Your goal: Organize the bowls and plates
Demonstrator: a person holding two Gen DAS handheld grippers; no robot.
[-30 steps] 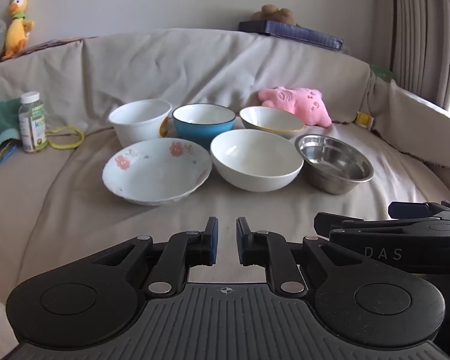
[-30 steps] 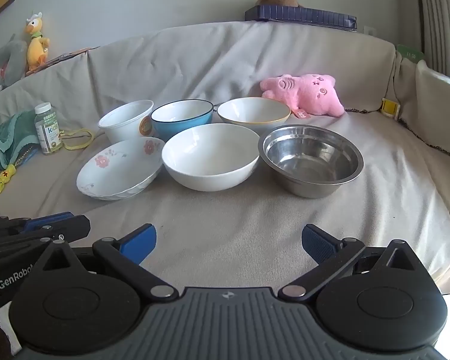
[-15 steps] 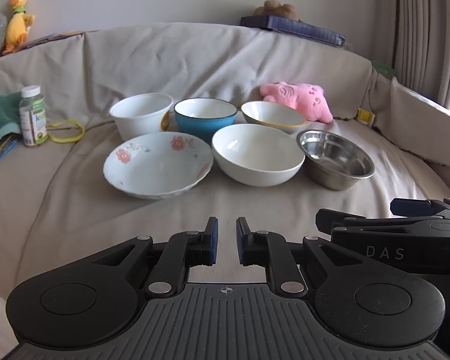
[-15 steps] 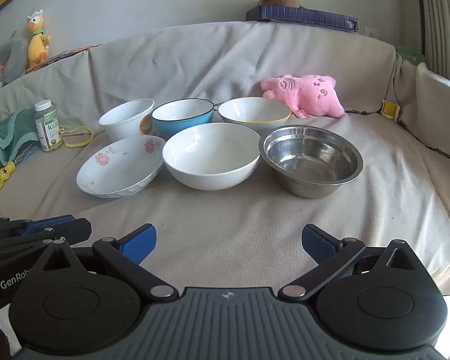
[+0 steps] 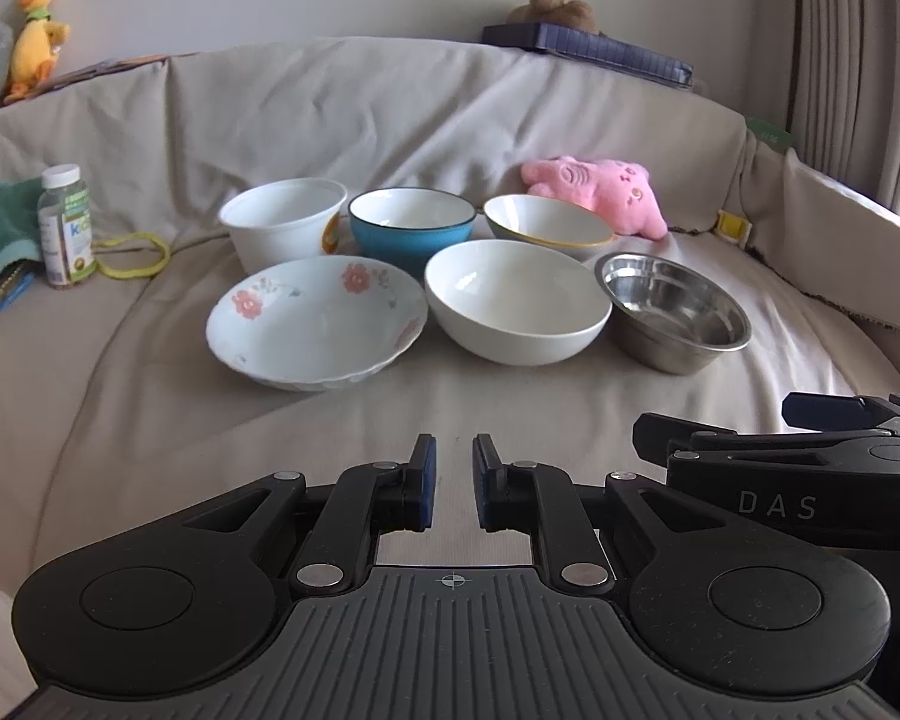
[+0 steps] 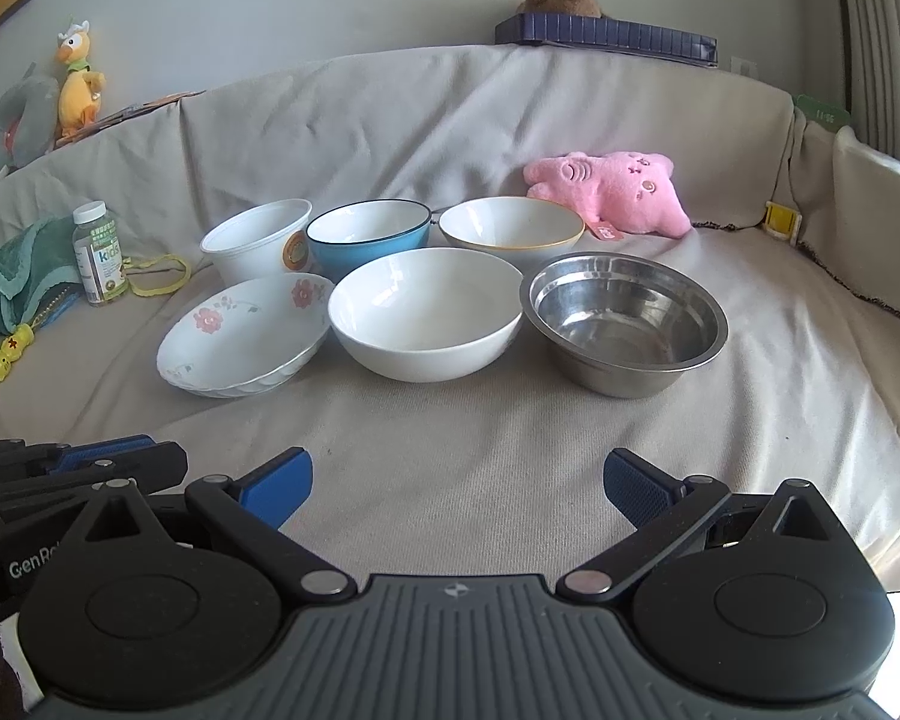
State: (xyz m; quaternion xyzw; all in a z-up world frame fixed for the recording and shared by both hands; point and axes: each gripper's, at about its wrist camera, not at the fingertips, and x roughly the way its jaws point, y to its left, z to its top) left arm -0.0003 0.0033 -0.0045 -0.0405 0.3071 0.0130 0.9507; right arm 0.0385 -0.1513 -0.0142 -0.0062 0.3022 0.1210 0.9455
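Six dishes stand in two rows on a beige-covered sofa seat. In front are a floral plate-bowl, a plain white bowl and a steel bowl. Behind them are a white tub, a blue bowl and a yellow-rimmed bowl. My left gripper hovers short of the front row, shut with nothing in it. My right gripper hangs beside it, wide open and empty.
A pink plush toy lies behind the bowls at the right. A vitamin bottle, a yellow cord and a green cloth lie at the left. The sofa back rises behind everything.
The left wrist view has drifted slightly, so the bowls sit a little lower and nearer in it. The right gripper has not moved. Neither gripper's jaws changed.
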